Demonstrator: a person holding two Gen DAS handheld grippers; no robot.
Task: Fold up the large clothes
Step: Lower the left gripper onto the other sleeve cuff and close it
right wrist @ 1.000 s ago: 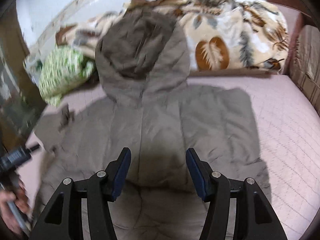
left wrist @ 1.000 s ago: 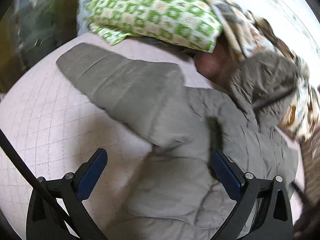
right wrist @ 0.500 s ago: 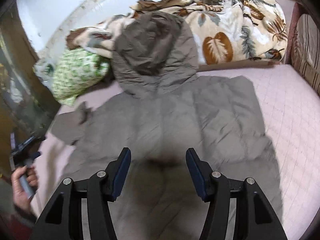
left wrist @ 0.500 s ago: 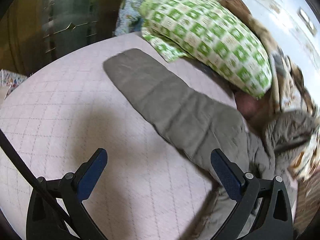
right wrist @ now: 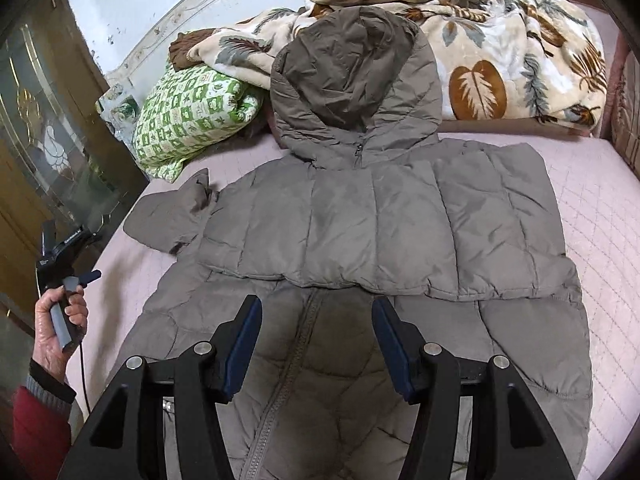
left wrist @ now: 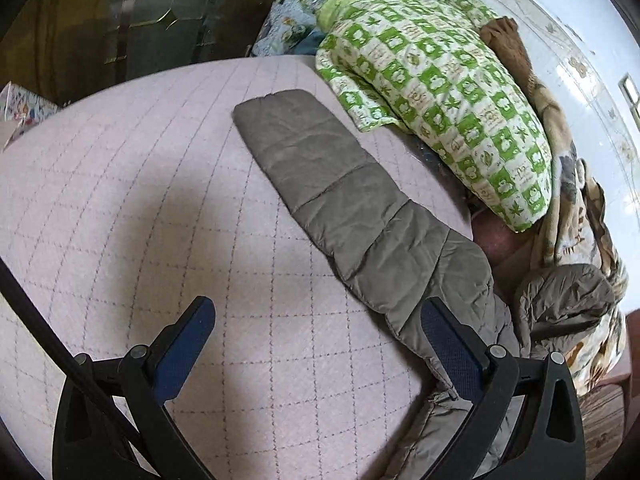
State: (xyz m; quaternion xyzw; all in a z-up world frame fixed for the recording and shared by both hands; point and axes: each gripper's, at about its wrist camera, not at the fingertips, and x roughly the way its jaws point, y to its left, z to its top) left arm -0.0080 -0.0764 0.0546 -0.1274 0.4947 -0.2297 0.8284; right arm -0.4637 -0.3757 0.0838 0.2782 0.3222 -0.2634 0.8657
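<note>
A large grey-brown hooded puffer jacket (right wrist: 360,240) lies flat on a pink quilted bed (right wrist: 600,208), zipper side up, with one sleeve folded across its chest. Its hood (right wrist: 352,76) rests against the blanket at the back. The other sleeve (left wrist: 340,200) stretches out flat over the bed in the left wrist view. My left gripper (left wrist: 316,336) is open and empty, above the bed just beside that sleeve's upper end. My right gripper (right wrist: 316,340) is open and empty above the jacket's lower front, over the zipper.
A green checked pillow (left wrist: 440,96) and a leaf-patterned blanket (right wrist: 500,40) lie along the head of the bed. A dark wooden cabinet with glass doors (right wrist: 36,128) stands at the bed's left side. The person's hand holds the left gripper's handle (right wrist: 60,312).
My left gripper has swung left, off the jacket's body and out over the bare bed, and the sleeve now lies stretched flat. My right gripper has drawn back a little from the jacket.
</note>
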